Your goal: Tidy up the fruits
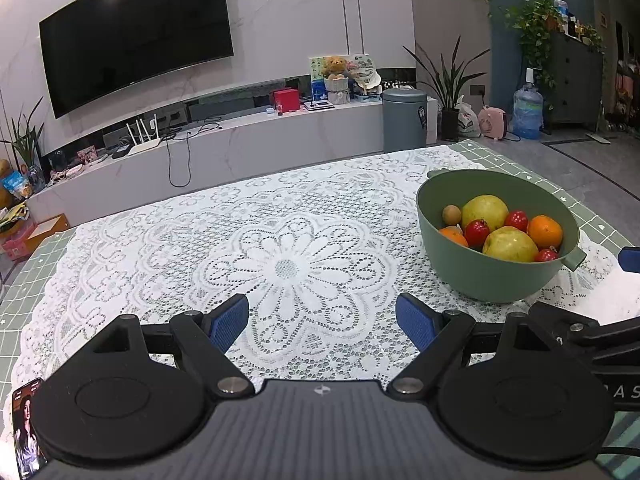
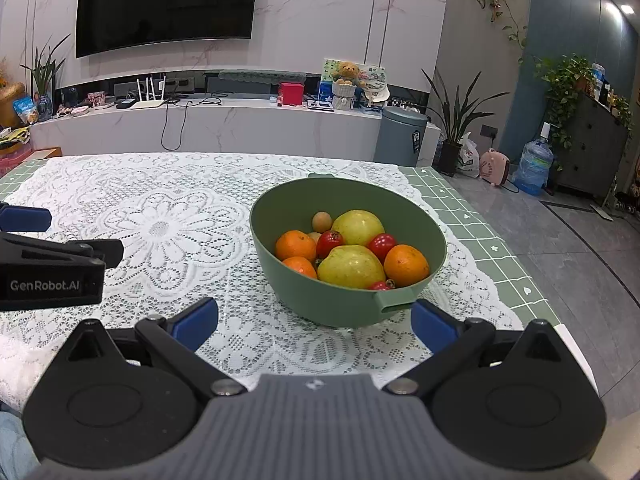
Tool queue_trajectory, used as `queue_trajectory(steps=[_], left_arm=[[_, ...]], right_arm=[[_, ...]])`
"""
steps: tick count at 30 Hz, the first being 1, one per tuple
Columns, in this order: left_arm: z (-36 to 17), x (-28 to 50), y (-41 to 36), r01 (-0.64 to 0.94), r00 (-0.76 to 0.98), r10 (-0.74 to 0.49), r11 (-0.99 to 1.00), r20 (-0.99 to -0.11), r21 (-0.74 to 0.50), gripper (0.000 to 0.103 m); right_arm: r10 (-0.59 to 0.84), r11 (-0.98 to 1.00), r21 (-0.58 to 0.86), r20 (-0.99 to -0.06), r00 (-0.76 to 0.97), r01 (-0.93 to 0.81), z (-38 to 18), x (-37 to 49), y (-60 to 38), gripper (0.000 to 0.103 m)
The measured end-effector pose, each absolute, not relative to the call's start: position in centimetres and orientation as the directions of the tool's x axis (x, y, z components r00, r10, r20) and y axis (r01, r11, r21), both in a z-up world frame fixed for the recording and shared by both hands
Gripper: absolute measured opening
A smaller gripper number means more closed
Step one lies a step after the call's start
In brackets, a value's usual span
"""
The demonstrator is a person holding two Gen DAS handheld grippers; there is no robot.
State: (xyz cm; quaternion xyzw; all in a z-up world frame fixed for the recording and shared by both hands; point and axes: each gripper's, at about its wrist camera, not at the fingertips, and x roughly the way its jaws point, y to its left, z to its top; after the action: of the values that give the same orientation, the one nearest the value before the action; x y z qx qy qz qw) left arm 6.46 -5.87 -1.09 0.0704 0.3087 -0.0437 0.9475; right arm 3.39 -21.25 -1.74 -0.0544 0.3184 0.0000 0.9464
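Here both hand-held grippers, left hand-held gripper (image 1: 322, 322) and right hand-held gripper (image 2: 314, 322), gape empty; the fruit-filled green bowl (image 2: 320, 304) sits just ahead of the right one.

bowl (image 2: 280, 208): near wall hides the lower fruit; bottom orange (image 2: 300, 266) half showing
phone (image 1: 26, 428): cut by left edge, partly behind gripper body
bin label (image 2: 416, 136): too small to read
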Motion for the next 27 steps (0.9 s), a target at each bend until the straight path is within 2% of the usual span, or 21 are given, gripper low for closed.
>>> queue_trajectory(steps=[27], left_arm=[[-1.22,6.42,-5.49,0.12,0.797,-0.037,0.988,-0.602,0.097,0.097]], right_arm=[[-0.038,0.995,-0.096,-0.602,0.797,-0.026,-1.95,3.35,-21.27,0.099]])
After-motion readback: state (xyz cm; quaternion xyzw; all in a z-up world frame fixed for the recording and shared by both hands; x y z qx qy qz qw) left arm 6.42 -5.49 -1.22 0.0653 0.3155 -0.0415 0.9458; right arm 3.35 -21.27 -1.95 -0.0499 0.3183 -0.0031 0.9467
